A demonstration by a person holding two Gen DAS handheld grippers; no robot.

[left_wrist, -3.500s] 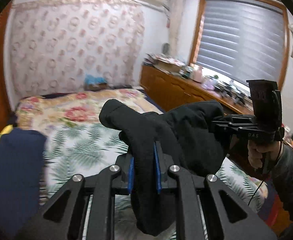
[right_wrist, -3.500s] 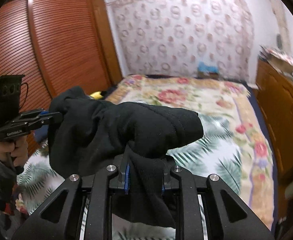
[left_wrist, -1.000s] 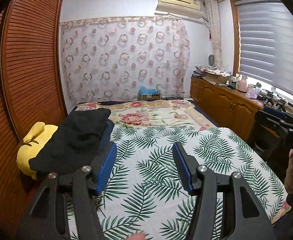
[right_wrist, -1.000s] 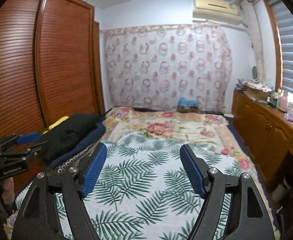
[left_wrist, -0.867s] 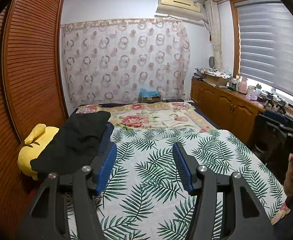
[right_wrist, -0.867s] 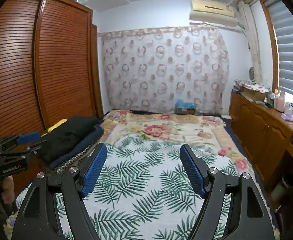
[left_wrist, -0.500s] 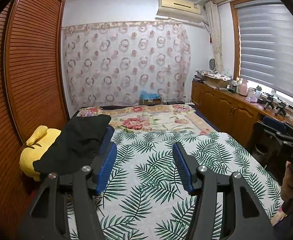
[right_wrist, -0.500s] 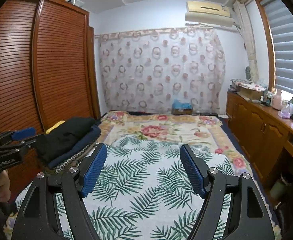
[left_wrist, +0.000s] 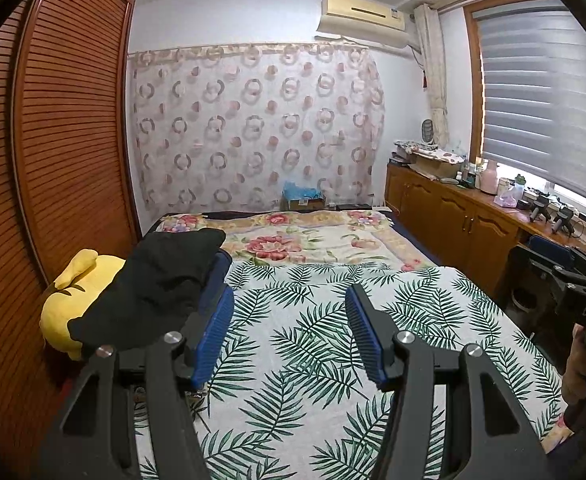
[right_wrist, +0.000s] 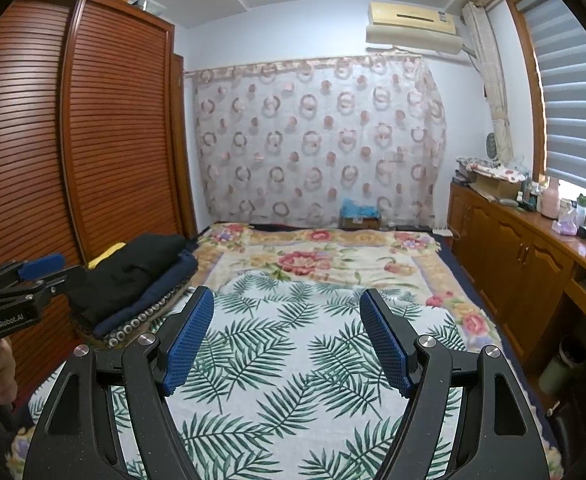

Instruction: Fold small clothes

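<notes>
A folded black garment (left_wrist: 161,280) (right_wrist: 133,268) lies on top of a navy folded garment (right_wrist: 161,284) at the bed's left edge, stacked over a yellow plush pillow (left_wrist: 73,296). My left gripper (left_wrist: 289,332) hovers open over the palm-leaf bedspread (left_wrist: 317,344), just right of the stack, with nothing between its blue pads. My right gripper (right_wrist: 287,336) is open too, wider, above the same bedspread (right_wrist: 289,352), empty. Each gripper shows at the edge of the other's view, held by a hand.
A floral blanket (left_wrist: 305,240) covers the far half of the bed. A slatted wooden wardrobe (right_wrist: 73,152) runs along the left. Wooden cabinets (right_wrist: 525,264) with clutter stand under the window at right. A beaded mat (right_wrist: 141,320) lies under the clothes stack.
Seconds ago both grippers were shut on the black garment; it now rests on the stack at left. Over the last second both views tilted up slightly, and both grippers stayed open.
</notes>
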